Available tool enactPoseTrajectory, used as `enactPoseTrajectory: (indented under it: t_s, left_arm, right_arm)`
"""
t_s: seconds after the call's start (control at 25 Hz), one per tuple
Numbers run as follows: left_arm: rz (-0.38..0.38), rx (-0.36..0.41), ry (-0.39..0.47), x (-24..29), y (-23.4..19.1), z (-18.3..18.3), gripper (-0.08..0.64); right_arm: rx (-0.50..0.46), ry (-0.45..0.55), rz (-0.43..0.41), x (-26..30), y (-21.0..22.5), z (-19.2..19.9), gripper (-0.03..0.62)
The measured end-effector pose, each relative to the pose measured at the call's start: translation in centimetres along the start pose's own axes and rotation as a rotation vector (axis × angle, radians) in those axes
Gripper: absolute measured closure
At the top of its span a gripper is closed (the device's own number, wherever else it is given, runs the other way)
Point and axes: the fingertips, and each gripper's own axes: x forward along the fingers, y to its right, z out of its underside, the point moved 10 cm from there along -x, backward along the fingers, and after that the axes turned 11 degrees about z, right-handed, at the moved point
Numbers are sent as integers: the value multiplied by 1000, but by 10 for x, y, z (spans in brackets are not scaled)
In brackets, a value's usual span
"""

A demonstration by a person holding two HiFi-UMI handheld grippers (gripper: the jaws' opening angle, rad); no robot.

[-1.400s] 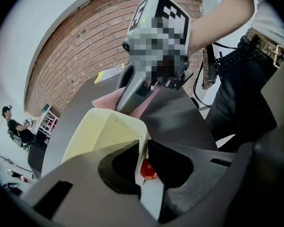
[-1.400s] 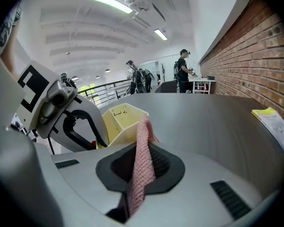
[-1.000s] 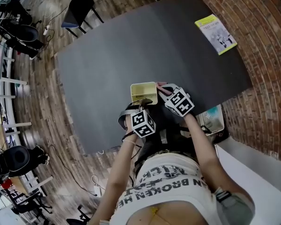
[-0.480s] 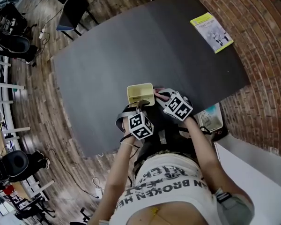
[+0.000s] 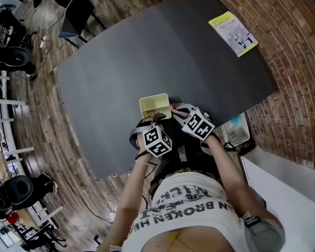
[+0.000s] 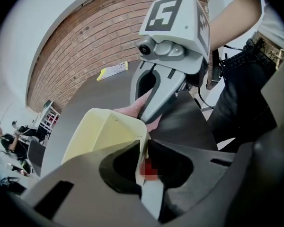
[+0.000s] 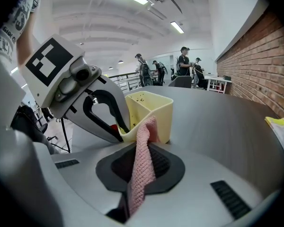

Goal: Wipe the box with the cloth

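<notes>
A pale yellow open box [image 5: 154, 105] stands on the dark table near its front edge. My left gripper [image 5: 156, 121] is shut on the box's near wall, and the left gripper view shows that wall [image 6: 141, 143] pinched between the jaws. My right gripper [image 5: 174, 111] is at the box's right side, shut on a pink knitted cloth [image 7: 143, 167]. The cloth's free end lies against the outside of the box [image 7: 151, 109]. In the left gripper view the cloth [image 6: 135, 110] shows behind the box's rim, under the right gripper [image 6: 164, 82].
A yellow-edged booklet [image 5: 232, 33] lies at the table's far right corner. A small pale basket [image 5: 236, 132] sits off the table's right edge beside the brick floor. Chairs and desks stand beyond the table's far left. The table [image 5: 147, 51] is bare past the box.
My right gripper has slid a little along the box's right side toward the person, taking the cloth with it. The left gripper keeps its hold on the box.
</notes>
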Motion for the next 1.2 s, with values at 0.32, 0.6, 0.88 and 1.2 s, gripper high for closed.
enactPoseTrajectory:
  t_s: [0.32, 0.6, 0.88, 1.2]
  left_arm:
    - [1, -42, -14, 0, -2, -2, 505]
    - [-9, -32, -6, 0, -1, -2, 503]
    - [-4, -35, 20, -1, 1, 0, 503]
    - [-15, 26, 88, -28, 12, 9, 468]
  right_arm:
    - [-2, -14, 15, -4, -8, -3, 575]
    - [3, -29, 19, -6, -15, -1, 575]
    - [14, -42, 24, -6, -30, 3, 575]
    - [14, -63, 52, -9, -37, 5, 575]
